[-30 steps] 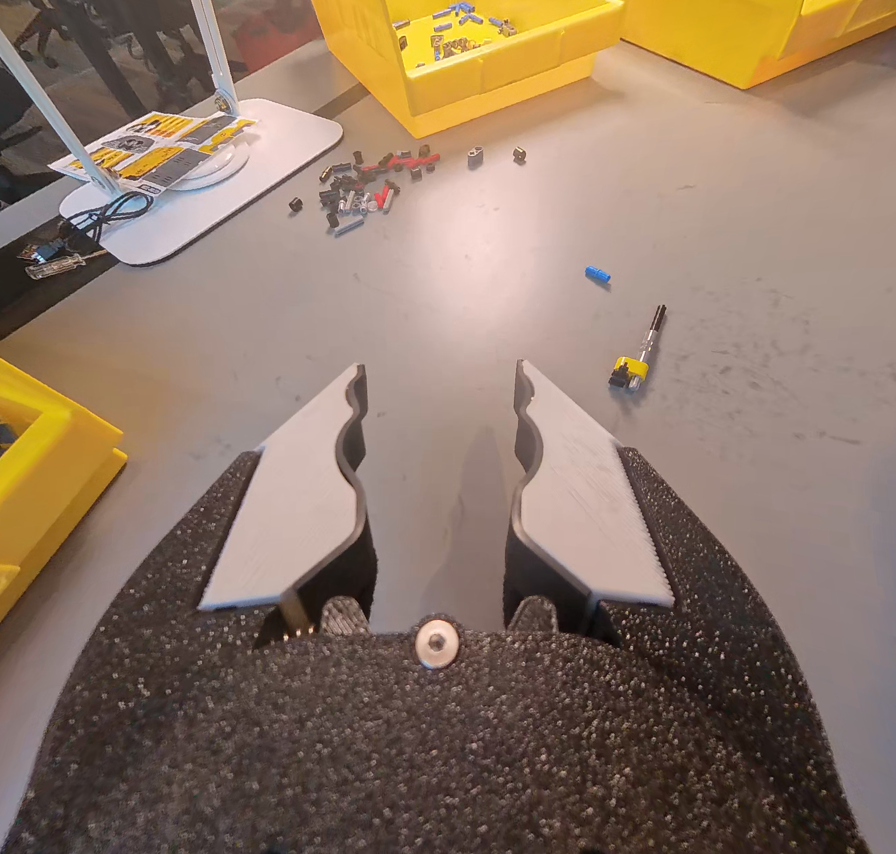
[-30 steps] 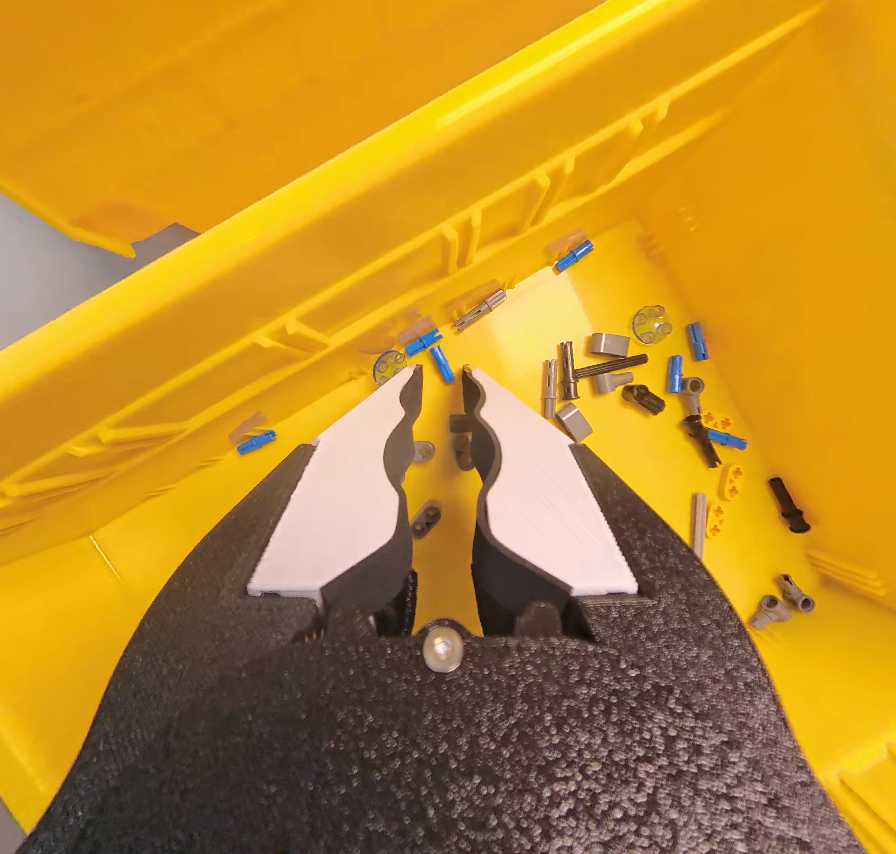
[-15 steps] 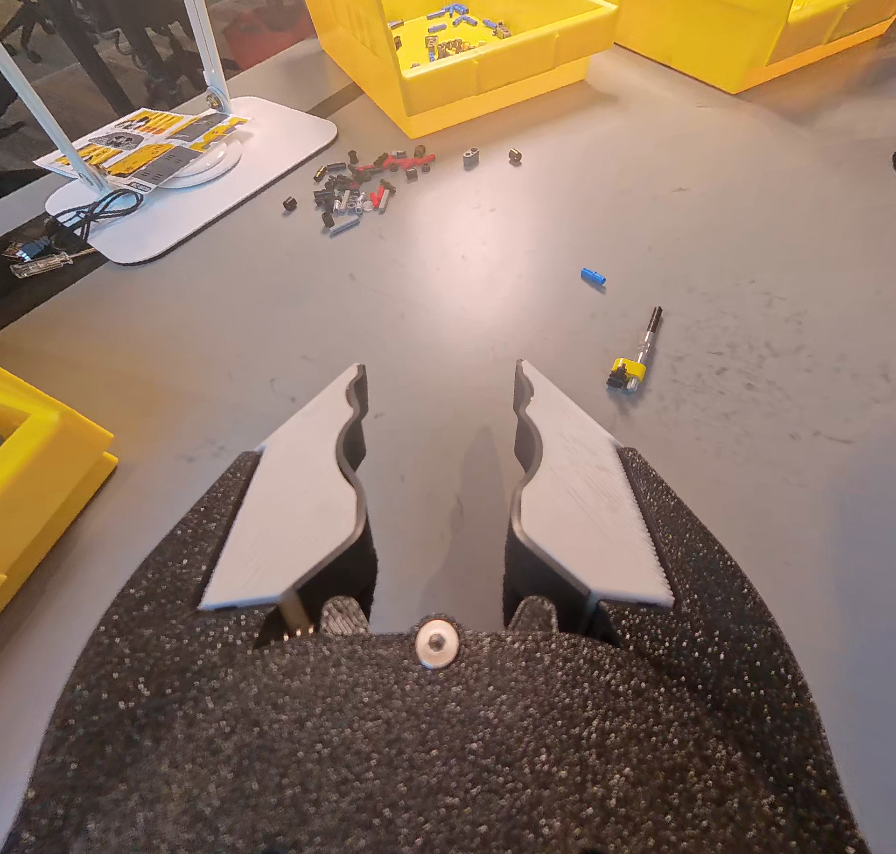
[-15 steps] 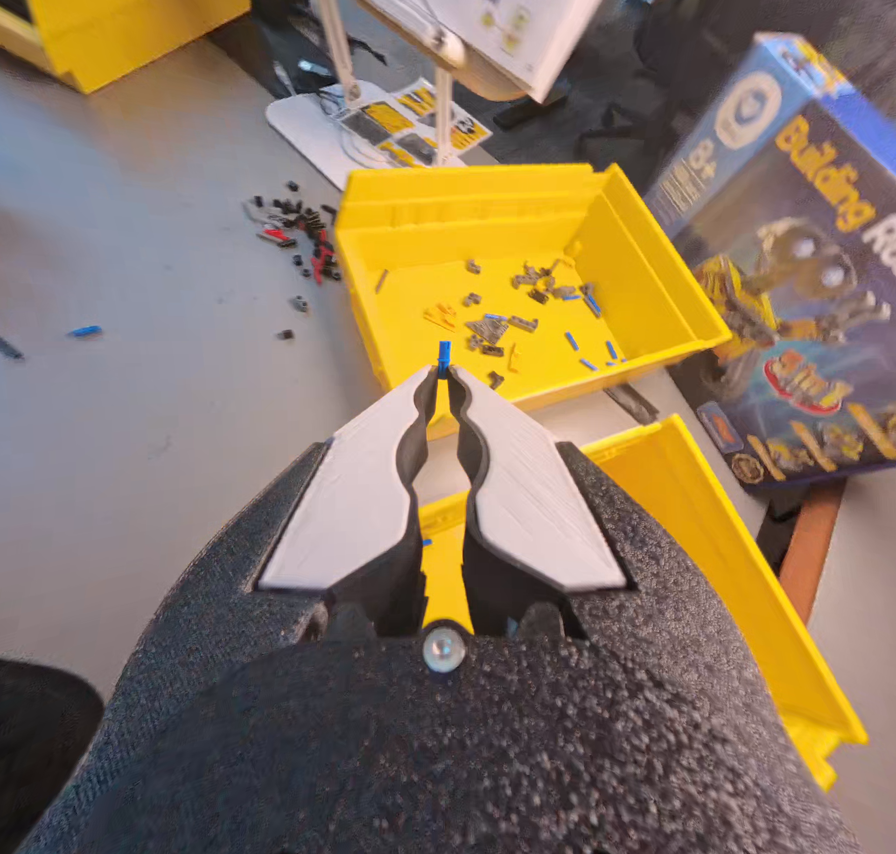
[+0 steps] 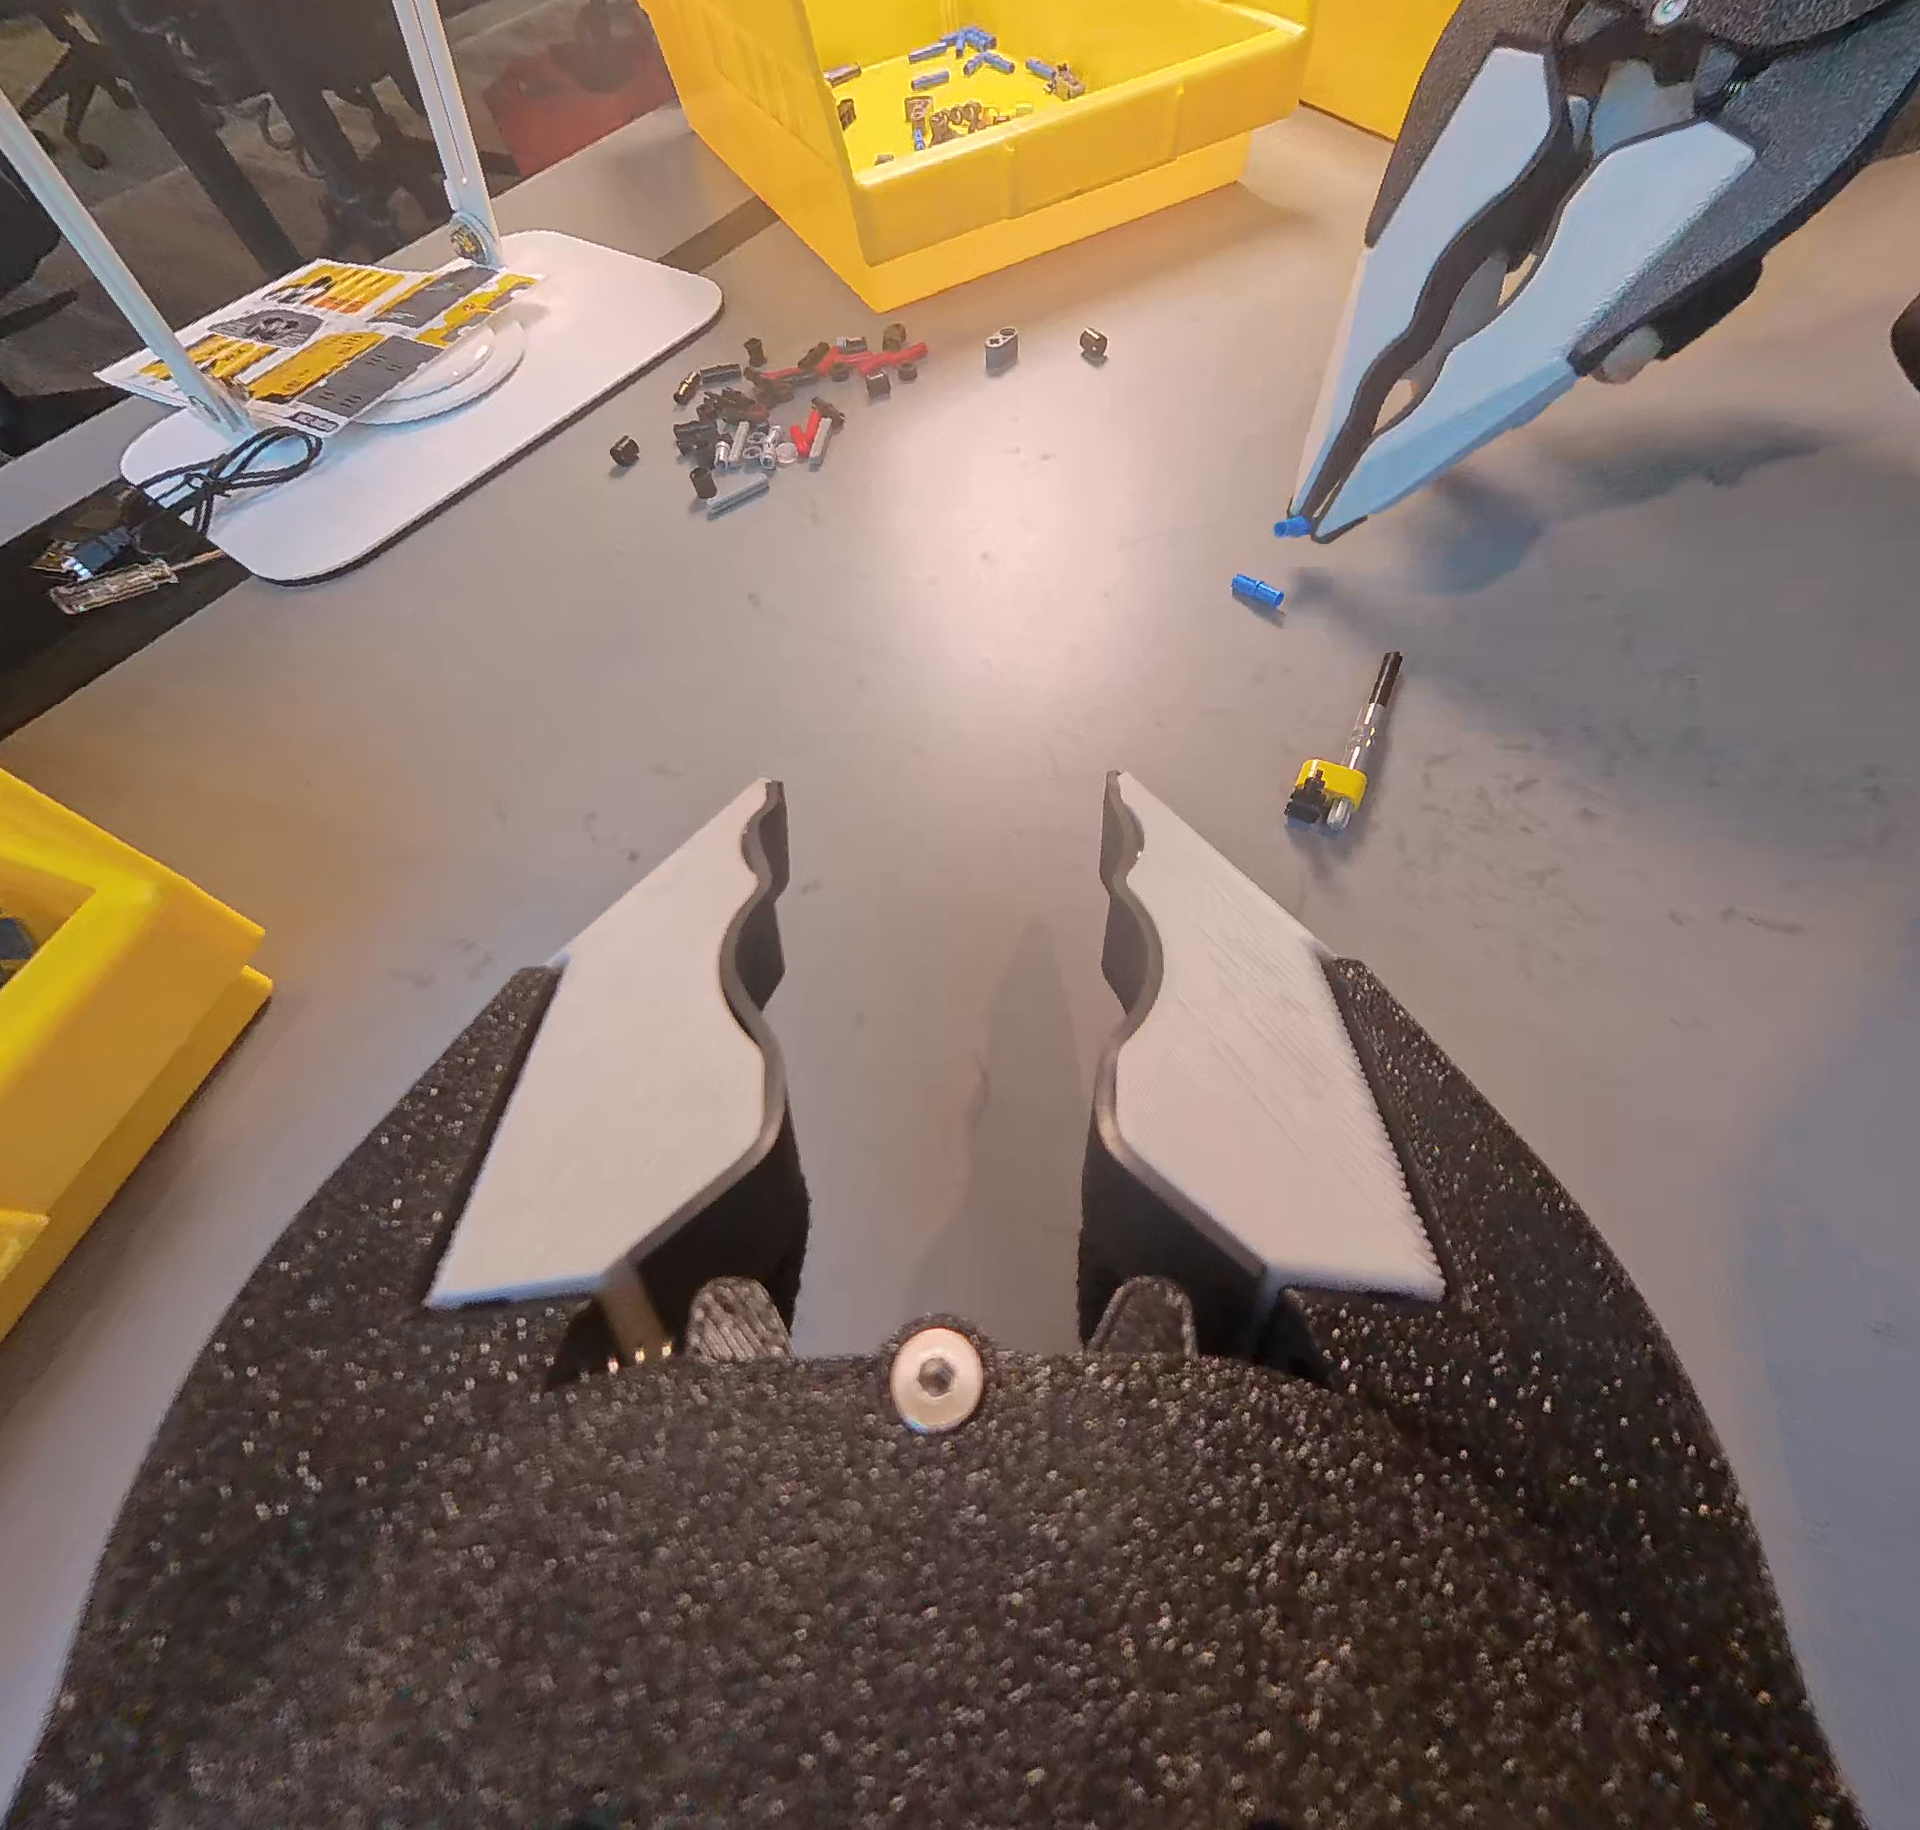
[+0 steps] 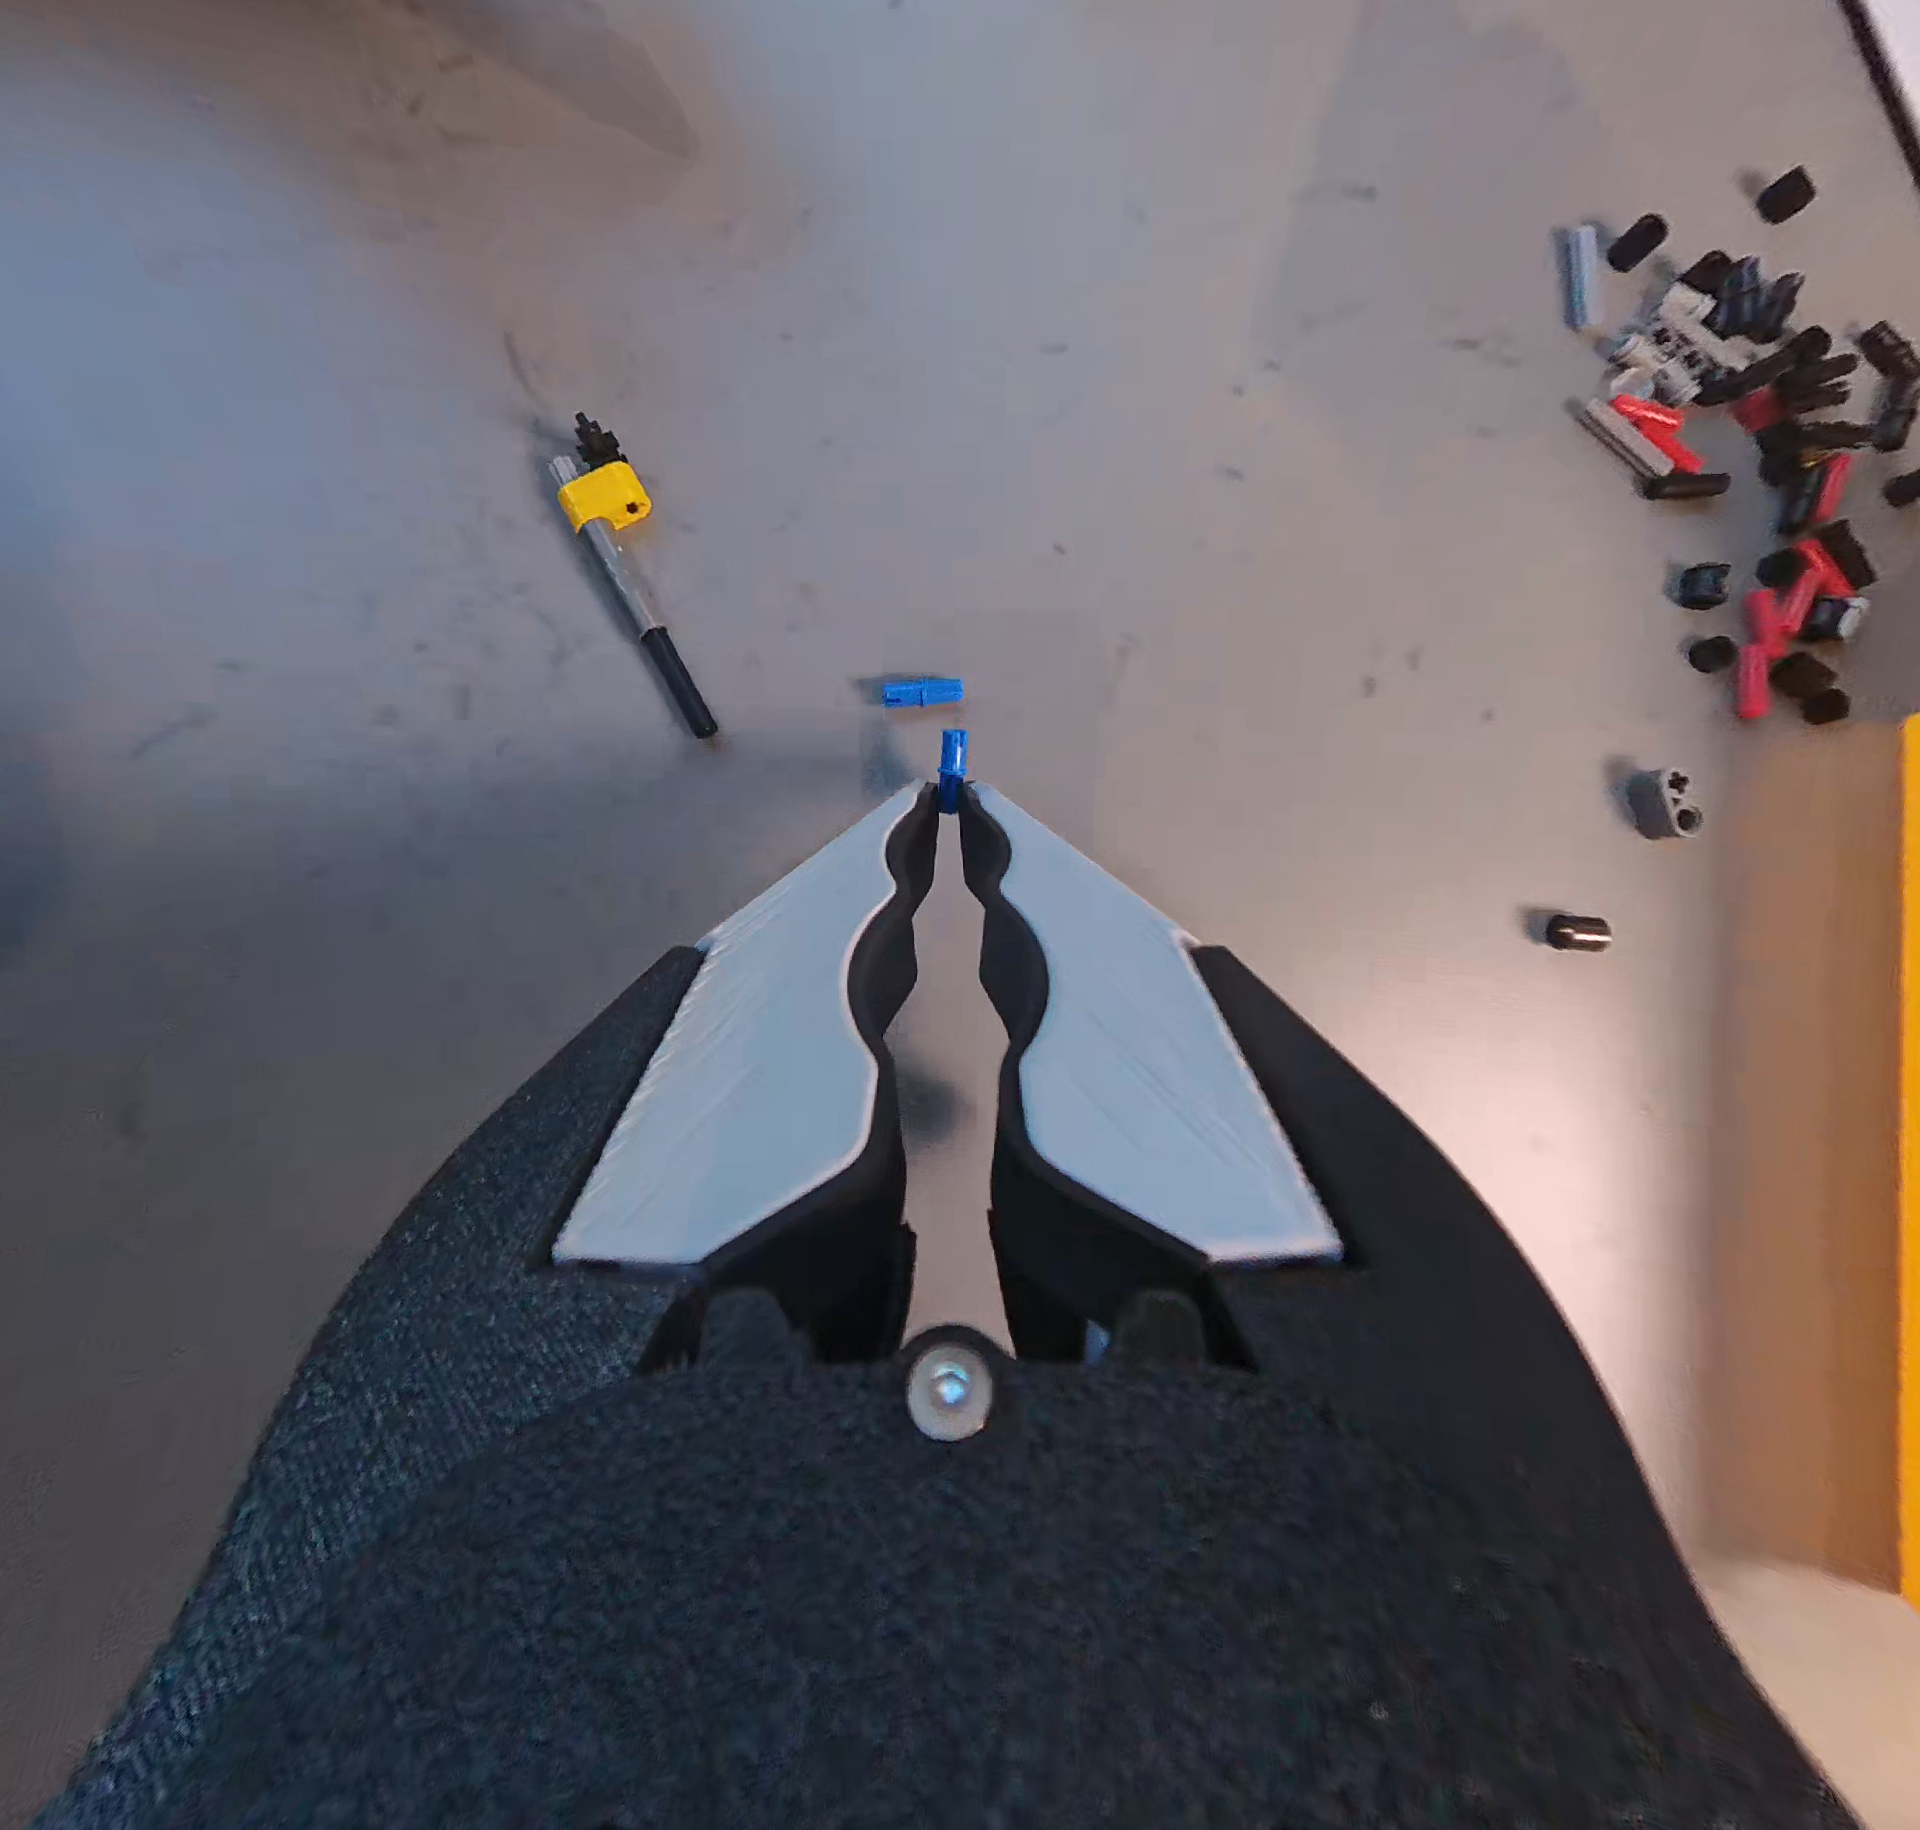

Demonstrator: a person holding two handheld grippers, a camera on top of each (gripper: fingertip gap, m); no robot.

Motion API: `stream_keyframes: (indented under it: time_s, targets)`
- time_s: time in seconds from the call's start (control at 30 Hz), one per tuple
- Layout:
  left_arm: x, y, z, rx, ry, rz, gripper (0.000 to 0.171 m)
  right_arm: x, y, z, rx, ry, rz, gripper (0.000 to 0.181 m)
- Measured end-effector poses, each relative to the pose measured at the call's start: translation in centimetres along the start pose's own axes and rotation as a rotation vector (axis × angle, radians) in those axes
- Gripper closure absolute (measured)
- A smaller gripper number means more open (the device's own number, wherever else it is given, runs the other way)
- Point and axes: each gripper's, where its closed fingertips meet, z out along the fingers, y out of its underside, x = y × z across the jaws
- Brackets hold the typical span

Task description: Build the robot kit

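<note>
My right hand-held gripper [image 6: 948, 793] pinches a tiny, light, stiff blue pin [image 6: 951, 757] by one end, just above the loose blue pin [image 6: 923, 691] on the surface [image 6: 1143, 430]; my left hand-held gripper [image 5: 940, 793] hovers wide, empty.

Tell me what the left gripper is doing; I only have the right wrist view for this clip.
Observer: The left gripper is open and empty, held over a bare stretch of the grey table.
Operator: What is the yellow edge on my right?
Observer: Most likely the yellow bin. It stands just beyond the pile of parts and has small blue and dark pieces inside.
Operator: Is my held pin clear of the table?
Observer: It appears so. Seen from the side, the right gripper points steeply down with the blue pin pinched at its tips, in the air just beyond the loose blue pin.
</note>
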Motion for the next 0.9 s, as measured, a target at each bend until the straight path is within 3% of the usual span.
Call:
stream_keyframes:
  time_s: [0.6,0.9]
  targets:
    - [0.13,0.20,0.12,-0.002,0.005,0.009,0.112,-0.13,0.50,0.57,-0.051,-0.059,-0.033,0.177]
    - [0.27,0.31,0.22,-0.006,0.009,0.016,0.113,0.07,0.21,0.78,0.002,-0.072,0.008,0.174]
